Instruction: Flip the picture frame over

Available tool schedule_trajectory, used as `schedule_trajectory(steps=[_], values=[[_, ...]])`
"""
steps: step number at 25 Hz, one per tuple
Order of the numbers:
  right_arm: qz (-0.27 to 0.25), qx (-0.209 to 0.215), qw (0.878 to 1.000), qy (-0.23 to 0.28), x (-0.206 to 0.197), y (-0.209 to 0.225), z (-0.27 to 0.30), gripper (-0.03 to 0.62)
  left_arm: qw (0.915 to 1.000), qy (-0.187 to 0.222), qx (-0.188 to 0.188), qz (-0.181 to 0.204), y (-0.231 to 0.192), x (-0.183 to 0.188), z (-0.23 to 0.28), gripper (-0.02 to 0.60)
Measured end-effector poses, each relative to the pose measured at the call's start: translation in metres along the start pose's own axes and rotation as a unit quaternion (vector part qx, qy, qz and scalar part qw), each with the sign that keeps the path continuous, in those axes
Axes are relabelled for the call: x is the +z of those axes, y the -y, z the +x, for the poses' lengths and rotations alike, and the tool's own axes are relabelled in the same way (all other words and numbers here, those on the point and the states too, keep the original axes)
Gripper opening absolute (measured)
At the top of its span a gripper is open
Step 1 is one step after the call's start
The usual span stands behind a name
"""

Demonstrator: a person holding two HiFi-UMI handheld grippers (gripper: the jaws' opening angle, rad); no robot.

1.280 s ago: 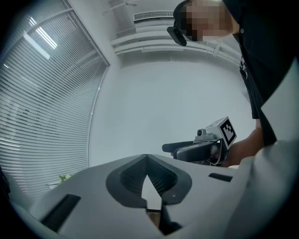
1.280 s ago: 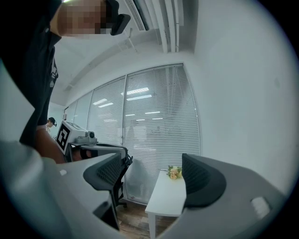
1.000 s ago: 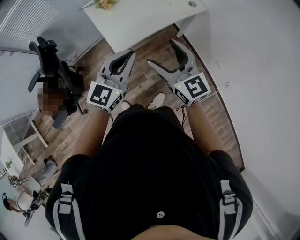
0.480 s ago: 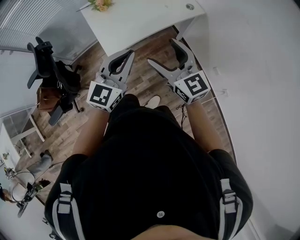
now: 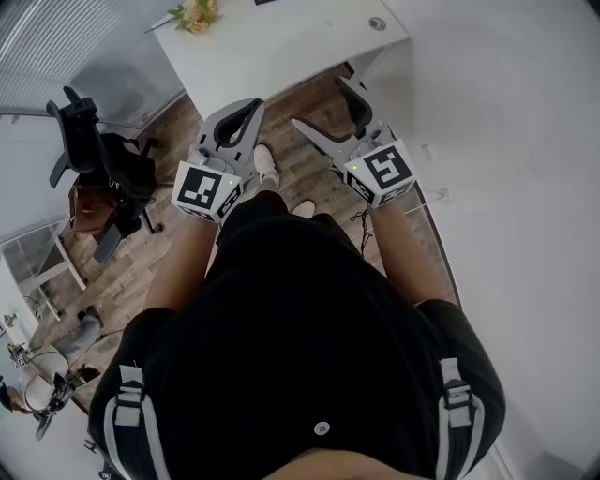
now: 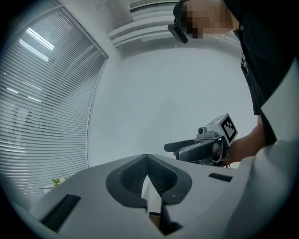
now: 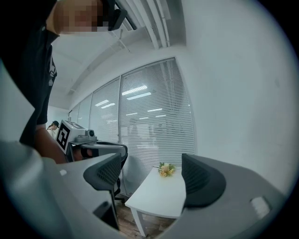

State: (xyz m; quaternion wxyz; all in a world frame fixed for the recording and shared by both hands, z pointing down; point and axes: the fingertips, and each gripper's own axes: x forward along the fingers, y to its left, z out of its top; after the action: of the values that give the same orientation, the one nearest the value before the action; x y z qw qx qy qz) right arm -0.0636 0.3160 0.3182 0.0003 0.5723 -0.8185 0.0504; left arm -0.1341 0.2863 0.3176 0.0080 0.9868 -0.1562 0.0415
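I make out no picture frame in any view; only a dark edge (image 5: pixel 267 2) shows at the far rim of the white table (image 5: pixel 281 47), cut off by the picture's border. Both grippers are held in the air in front of the person's body, short of the table. My left gripper (image 5: pixel 251 105) has its jaws closed together with nothing between them (image 6: pixel 147 173). My right gripper (image 5: pixel 322 105) stands open and empty (image 7: pixel 154 182), looking toward the table (image 7: pixel 159 196).
A small bunch of yellow flowers (image 5: pixel 194 13) lies at the table's left end (image 7: pixel 165 169). A round grommet (image 5: pixel 378 23) sits near its right end. A black office chair (image 5: pixel 94 159) stands at the left on the wood floor. A white wall (image 5: pixel 506 141) runs along the right.
The person has stepped toward the table, one white shoe now forward. The table and flowers show more fully. Both grippers keep their pose and state.
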Motion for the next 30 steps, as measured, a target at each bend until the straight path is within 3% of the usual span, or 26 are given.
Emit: schedule_trajectory(steps=[21, 30], values=[[-0.003, -0.026, 0.999, -0.043, 0.012, 0.104, 0.193, 0.403, 0.9996, 0.014, -0.014, -0.020, -0.199, 0.009, 0.098, 0.002], [0.003, -0.021, 0.998, -0.058, 0.006, 0.137, 0.251, 0.403, 0.9993, 0.004, -0.007, -0.035, -0.254, 0.000, 0.125, 0.002]])
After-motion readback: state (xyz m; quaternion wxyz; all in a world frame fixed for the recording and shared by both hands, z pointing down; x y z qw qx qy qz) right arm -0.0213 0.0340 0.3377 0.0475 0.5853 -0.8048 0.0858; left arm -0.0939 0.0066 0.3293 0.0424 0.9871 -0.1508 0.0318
